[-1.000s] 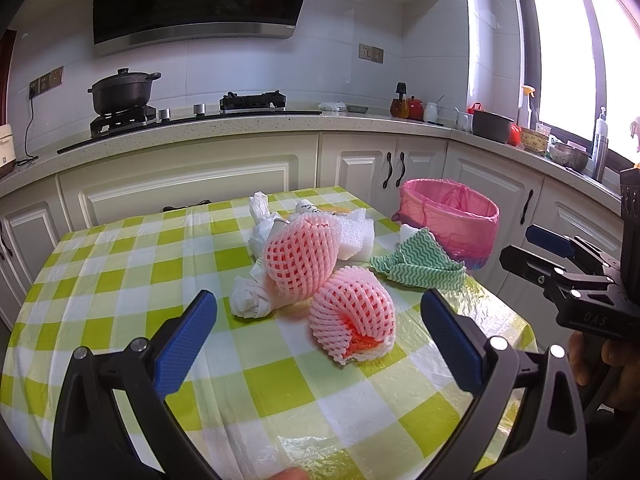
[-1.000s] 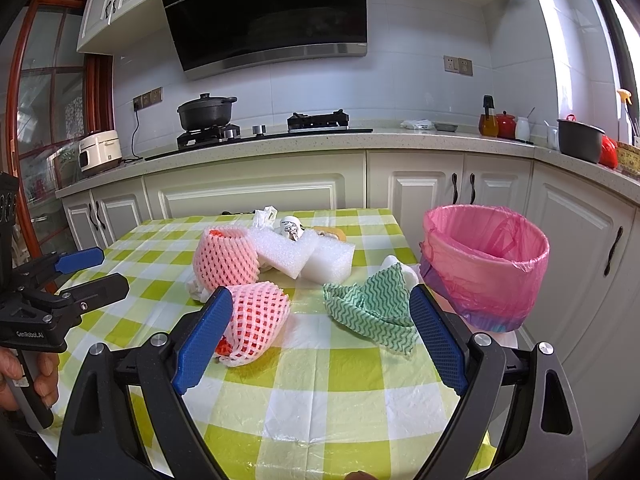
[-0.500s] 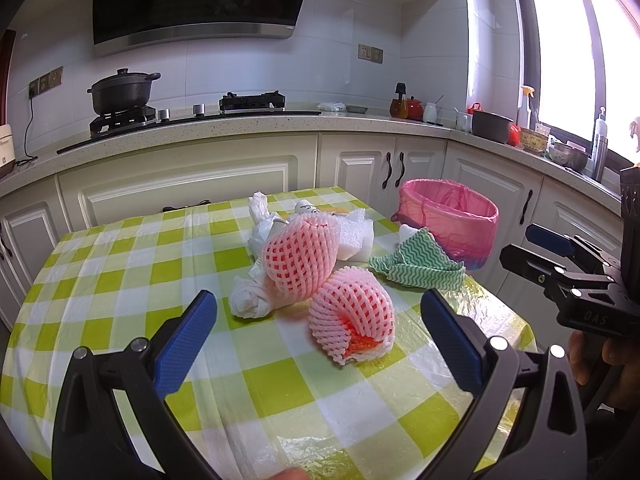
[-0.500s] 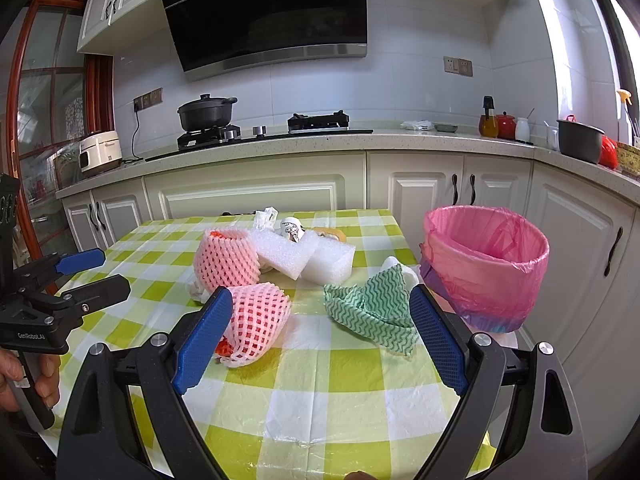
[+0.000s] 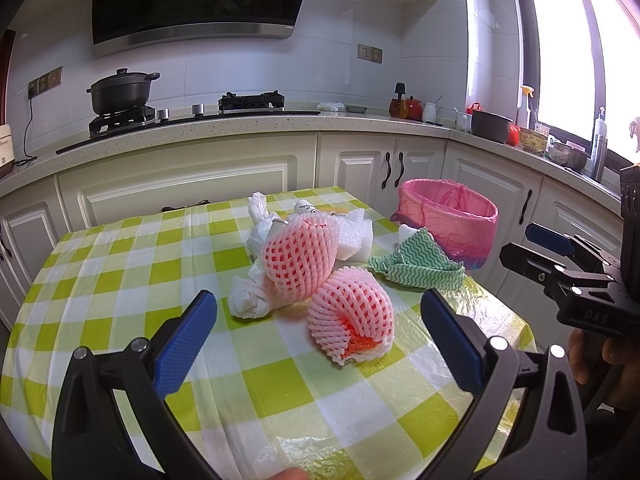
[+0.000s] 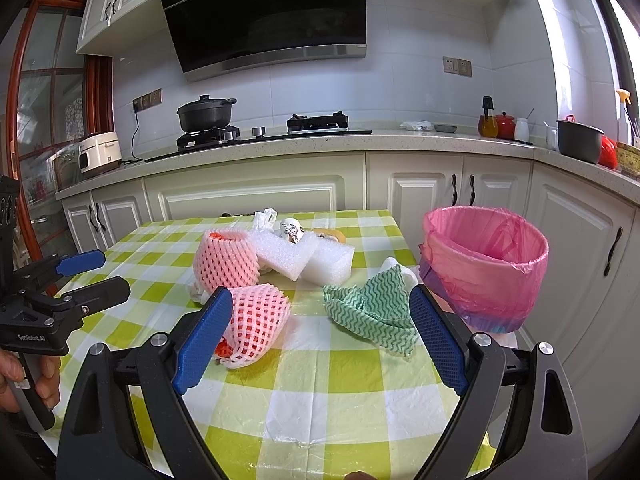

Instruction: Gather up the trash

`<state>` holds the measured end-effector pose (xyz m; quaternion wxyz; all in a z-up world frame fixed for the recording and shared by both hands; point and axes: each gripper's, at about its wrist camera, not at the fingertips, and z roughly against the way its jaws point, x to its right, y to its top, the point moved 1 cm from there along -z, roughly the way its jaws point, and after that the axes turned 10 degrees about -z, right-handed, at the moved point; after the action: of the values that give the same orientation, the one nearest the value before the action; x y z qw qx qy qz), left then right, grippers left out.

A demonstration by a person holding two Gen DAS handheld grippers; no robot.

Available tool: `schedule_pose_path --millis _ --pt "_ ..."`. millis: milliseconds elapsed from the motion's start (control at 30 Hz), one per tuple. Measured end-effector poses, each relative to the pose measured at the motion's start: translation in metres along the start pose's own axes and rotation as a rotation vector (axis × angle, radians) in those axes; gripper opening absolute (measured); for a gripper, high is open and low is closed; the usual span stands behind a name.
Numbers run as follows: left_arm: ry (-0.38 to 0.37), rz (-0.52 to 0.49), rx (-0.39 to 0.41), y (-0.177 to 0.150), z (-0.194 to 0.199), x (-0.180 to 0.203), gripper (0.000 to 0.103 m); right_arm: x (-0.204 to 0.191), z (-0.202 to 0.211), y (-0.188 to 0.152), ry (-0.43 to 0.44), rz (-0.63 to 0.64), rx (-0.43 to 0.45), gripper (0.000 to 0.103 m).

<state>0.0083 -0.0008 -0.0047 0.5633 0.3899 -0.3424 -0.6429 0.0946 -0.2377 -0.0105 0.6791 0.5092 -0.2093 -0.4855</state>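
Note:
Trash lies in a heap on the green-checked table [image 5: 120,280]: two pink foam fruit nets [image 5: 352,316] [image 5: 300,256], white foam blocks [image 6: 304,256], crumpled white tissue [image 5: 248,302], a small white bottle [image 6: 290,230] and a green zigzag cloth [image 6: 372,308]. A bin with a pink liner [image 6: 484,264] stands beside the table's right edge. My left gripper [image 5: 318,340] is open and empty, just short of the near net. My right gripper [image 6: 318,332] is open and empty, between the near net [image 6: 256,316] and the cloth.
White kitchen cabinets and a counter [image 6: 360,140] run behind the table, with a black pot [image 6: 204,114] on the hob. More pots and bottles stand along the right counter under the window. Each gripper shows at the edge of the other's view.

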Motion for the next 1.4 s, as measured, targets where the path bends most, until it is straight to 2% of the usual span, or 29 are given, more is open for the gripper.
schedule_pose_path --millis 1233,1367,1400 --pt "-0.001 0.001 0.001 0.0000 0.0000 -0.0001 0.099 0.0004 -0.0023 -0.0004 0.000 -0.001 0.004 0.084" --pt "0.000 -0.001 -0.008 0.0046 -0.0040 0.0037 0.099 0.0025 -0.0057 0.0041 -0.004 -0.019 -0.023 0.085" --pt "0.000 0.003 -0.012 0.0068 -0.0059 0.0007 0.099 0.0035 -0.0100 0.0060 -0.029 -0.021 -0.044 0.085"
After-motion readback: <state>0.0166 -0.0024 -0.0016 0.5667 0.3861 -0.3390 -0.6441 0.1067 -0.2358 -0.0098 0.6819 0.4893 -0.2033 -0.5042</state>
